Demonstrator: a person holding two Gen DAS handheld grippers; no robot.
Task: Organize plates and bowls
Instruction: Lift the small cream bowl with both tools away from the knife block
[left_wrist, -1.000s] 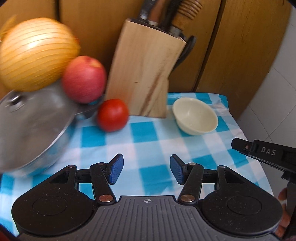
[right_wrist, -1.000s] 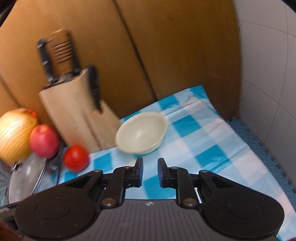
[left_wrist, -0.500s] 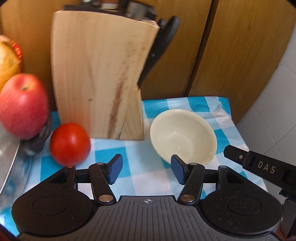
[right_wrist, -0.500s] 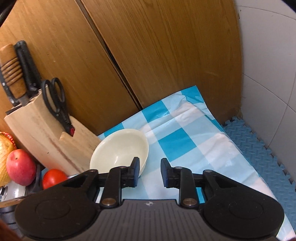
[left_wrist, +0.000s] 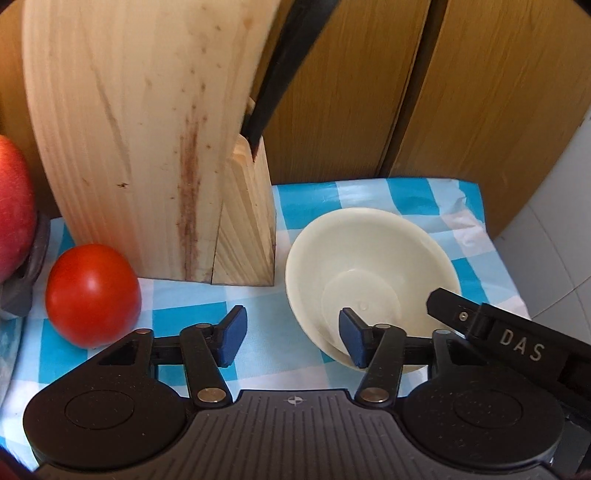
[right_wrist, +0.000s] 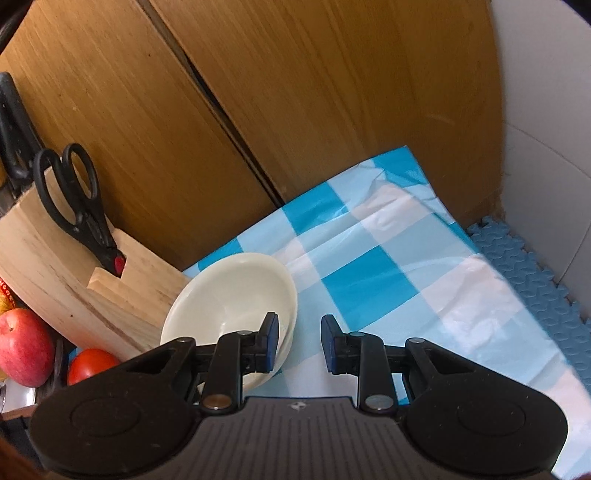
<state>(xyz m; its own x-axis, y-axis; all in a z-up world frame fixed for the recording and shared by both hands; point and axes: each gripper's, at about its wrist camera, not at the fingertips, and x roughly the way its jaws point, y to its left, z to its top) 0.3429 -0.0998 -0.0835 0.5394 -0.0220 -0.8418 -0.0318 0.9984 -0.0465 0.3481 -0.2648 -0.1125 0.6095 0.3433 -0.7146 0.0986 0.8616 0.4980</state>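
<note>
Two tongs close in on a cream bowl on a checked worktop

The bowl (left_wrist: 369, 266) sits just beside the knife block (left_wrist: 147, 140). The left tongs (left_wrist: 291, 338), jaws just narrowing, stand released, the rim between the pads; the right tongs (right_wrist: 298, 343) gape slightly, straddling the bowl's (right_wrist: 229, 295) right rim, ungripped.

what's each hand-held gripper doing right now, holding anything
Left hand-held gripper: open, holding nothing, jaws just closing a little.
Right hand-held gripper: open, empty; one finger over the bowl rim.
</note>
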